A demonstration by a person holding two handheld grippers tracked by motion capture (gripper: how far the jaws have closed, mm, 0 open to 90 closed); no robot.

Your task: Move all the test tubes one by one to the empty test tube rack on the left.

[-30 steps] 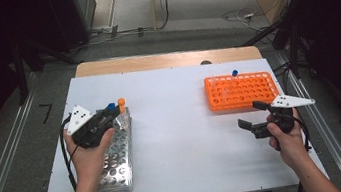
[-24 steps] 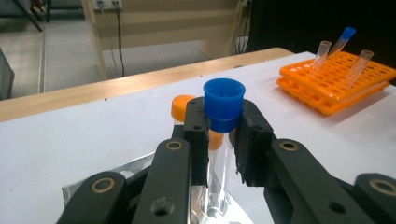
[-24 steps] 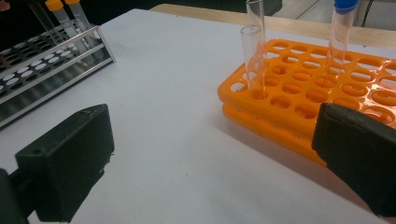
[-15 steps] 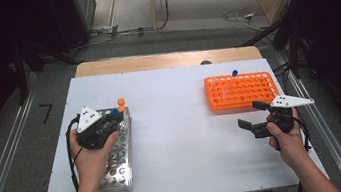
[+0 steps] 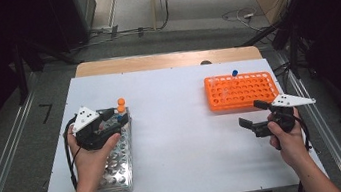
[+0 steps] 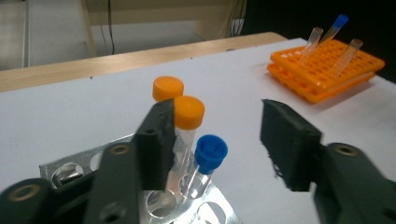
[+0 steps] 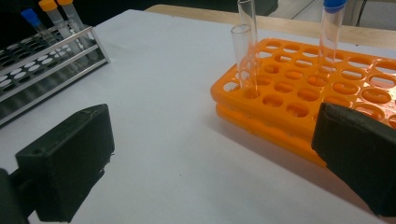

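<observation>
Over metal rack [image 5: 117,164] we see L gripper [image 6: 215,140] just opening around blue-capped tube [image 6: 208,156], orange-capped tubes [image 6: 187,114] crowding behind; R gripper [image 5: 252,115] open nr orange rack [image 5: 241,91].

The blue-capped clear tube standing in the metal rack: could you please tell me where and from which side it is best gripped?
Grip the blue-capped clear tube just below its ribbed blue cap, coming from above on the side away from the two orange-capped tubes. It stands nearly upright in the metal rack, so only its top is exposed, and the orange-capped neighbours crowd one side. The left tool has just been opening around it, pads not touching.
</observation>
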